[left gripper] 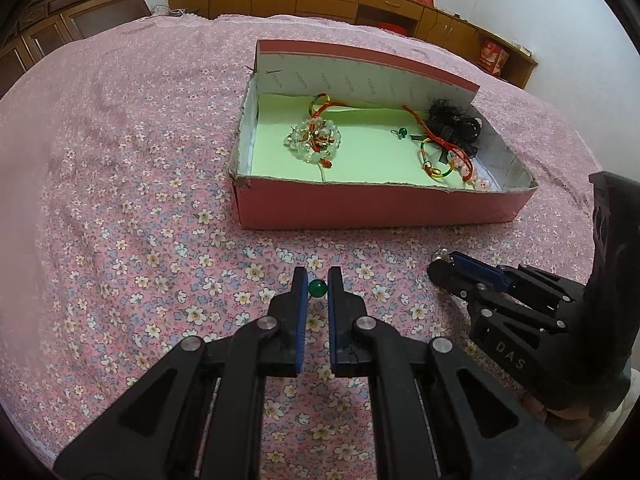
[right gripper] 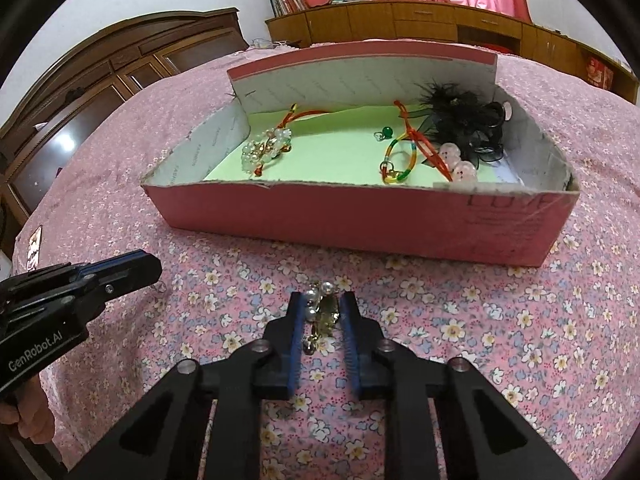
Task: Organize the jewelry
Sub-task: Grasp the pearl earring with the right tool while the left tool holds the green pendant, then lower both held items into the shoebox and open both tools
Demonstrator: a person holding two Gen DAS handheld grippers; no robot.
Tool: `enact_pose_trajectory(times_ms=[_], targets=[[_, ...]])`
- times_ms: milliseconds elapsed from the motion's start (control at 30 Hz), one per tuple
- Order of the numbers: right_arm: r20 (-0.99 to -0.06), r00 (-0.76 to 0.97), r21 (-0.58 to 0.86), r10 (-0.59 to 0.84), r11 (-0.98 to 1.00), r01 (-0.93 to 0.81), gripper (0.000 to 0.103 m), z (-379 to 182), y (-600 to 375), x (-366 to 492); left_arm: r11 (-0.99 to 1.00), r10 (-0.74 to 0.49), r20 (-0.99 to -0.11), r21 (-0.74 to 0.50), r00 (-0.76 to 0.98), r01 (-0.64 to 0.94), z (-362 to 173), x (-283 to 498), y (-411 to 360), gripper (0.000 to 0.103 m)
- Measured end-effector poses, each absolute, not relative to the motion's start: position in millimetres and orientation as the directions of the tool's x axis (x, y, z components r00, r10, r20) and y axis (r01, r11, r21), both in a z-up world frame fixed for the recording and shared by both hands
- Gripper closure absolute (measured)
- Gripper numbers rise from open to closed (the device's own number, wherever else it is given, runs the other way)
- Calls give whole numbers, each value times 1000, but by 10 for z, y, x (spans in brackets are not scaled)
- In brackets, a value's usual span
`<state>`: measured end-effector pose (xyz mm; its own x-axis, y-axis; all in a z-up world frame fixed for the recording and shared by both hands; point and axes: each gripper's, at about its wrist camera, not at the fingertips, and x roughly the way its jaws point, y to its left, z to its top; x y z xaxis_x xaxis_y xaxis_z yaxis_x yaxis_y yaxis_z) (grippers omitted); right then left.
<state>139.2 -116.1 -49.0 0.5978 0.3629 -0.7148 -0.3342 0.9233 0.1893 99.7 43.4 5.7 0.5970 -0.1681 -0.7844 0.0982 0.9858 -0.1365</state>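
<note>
My left gripper (left gripper: 318, 289) is shut on a small green bead earring (left gripper: 317, 288), low over the floral bedspread, in front of the pink box (left gripper: 360, 208). My right gripper (right gripper: 320, 306) is shut on a gold and pearl earring (right gripper: 323, 309), also just in front of the box (right gripper: 320, 220). Inside on green paper lie a pearl bracelet cluster (left gripper: 314, 140), a matching green earring (left gripper: 401, 133), a rainbow cord bracelet (left gripper: 436, 160), a red cord and a black feather hairpiece (left gripper: 456, 126). Each gripper shows in the other's view: the right one (left gripper: 440, 264) and the left one (right gripper: 156, 276).
The box stands on a bed with a pink floral cover (left gripper: 140, 160). Two pink round beads (right gripper: 460, 164) lie near the box's right front corner. Wooden cabinets (right gripper: 400, 20) and pink curtains stand beyond the bed, a dark wardrobe (right gripper: 100, 80) at the left.
</note>
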Motion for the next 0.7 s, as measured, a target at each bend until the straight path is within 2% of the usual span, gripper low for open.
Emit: enact_pose_trajectory(times_ms=[100,167,700], targets=[[-706,601,205,376,920,-334,84,-474,-1206,1357,986,-165,-782,-133,602,97,84,983,435,102],[-698,604,217,385,917,-334,90,-450,-1244,1322,987,-163,-777,-131,608,97,115,969,432,102],[-571,707,223,418,907,-356,90,4,-1517,971,980,-197,-703,-147,684,131,484,913,306,102]])
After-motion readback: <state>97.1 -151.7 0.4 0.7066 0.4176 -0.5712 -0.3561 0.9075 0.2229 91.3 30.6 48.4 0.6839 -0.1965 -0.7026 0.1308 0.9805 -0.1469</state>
